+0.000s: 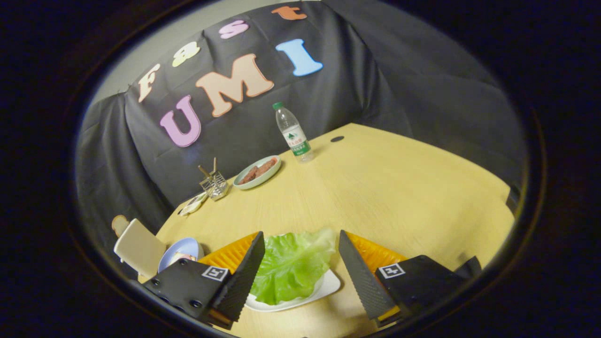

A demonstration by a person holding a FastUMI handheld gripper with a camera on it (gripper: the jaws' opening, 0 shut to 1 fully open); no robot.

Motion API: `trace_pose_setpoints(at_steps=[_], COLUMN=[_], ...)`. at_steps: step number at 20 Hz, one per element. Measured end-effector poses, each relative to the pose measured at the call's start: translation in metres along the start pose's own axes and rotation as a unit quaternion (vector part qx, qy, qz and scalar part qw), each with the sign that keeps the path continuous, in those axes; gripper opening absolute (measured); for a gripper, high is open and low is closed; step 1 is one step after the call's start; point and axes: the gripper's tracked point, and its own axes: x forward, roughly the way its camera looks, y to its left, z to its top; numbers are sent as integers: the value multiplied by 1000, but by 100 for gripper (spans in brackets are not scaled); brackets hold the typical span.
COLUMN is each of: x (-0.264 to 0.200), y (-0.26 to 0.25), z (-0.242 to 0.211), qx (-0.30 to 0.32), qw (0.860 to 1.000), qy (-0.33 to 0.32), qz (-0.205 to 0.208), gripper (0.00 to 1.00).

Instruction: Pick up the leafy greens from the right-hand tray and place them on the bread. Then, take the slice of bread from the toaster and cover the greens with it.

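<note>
between my gripper (pixel 300 272) fingers, spread wide, i see pale green greens (pixel 291 265) on a white tray (pixel 328 287); the worktop (pixel 375 188) is light woodgrain, the bottle (pixel 293 134) green-capped.

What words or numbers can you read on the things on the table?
Water bottle: the label's print is too small and blurred to read.
Markers behind the fingers: square patterns, no words.
Gripper: no text; its fingers are open, with the leafy greens between them.
</note>
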Motion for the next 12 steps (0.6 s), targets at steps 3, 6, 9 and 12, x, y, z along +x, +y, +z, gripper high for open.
trace_pose_setpoints(at_steps=[3, 6, 9, 12], x=[15, 22, 27, 28], y=[-12, -12, -3, -7], z=[-8, -10, -8, -8], qx=[15, 28, 42, 32], qw=[1000, 999, 999, 999], qy=[21, 30, 31, 25], qz=[-15, -8, 12, 3], gripper=[99, 97, 86, 70])
